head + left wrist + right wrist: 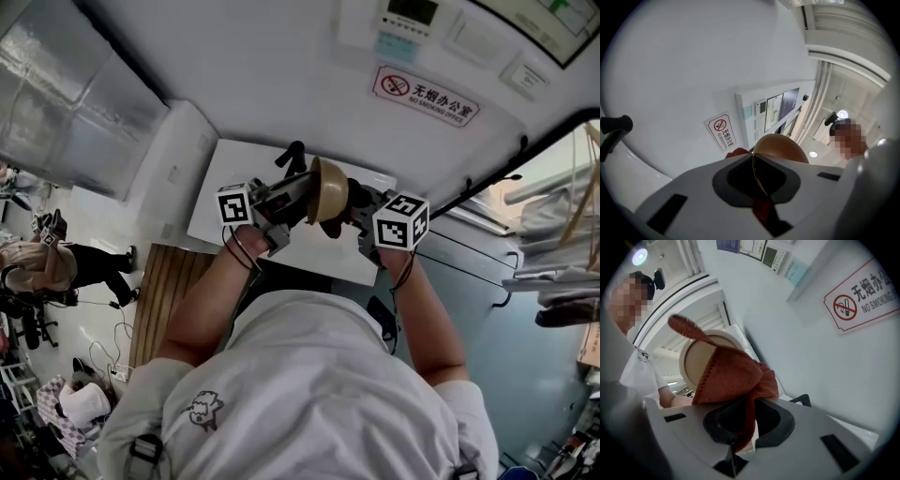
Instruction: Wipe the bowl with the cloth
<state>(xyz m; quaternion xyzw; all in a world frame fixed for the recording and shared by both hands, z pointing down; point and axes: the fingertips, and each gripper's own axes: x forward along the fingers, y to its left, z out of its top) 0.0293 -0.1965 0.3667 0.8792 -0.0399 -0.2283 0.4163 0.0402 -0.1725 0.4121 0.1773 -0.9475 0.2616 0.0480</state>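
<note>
A tan bowl point(329, 189) is held up on edge between the two grippers, above a white table point(211, 202). My left gripper point(302, 199) is shut on the bowl's rim point(759, 176); the bowl's tan outside point(780, 147) bulges beyond the jaws. My right gripper point(360, 210) is shut on a rust-red knitted cloth point(736, 376). The cloth lies bunched against the bowl's open inside point(701, 359), and one corner of it sticks up over the rim. A strip of the red cloth point(764, 211) also shows under the left jaws.
A white wall with a no-smoking sign point(425, 97) and a control panel point(410, 14) lies ahead. A black stand piece point(293, 153) sits on the table beyond the bowl. Wooden slats point(164, 291) and a window frame point(511, 178) flank the table.
</note>
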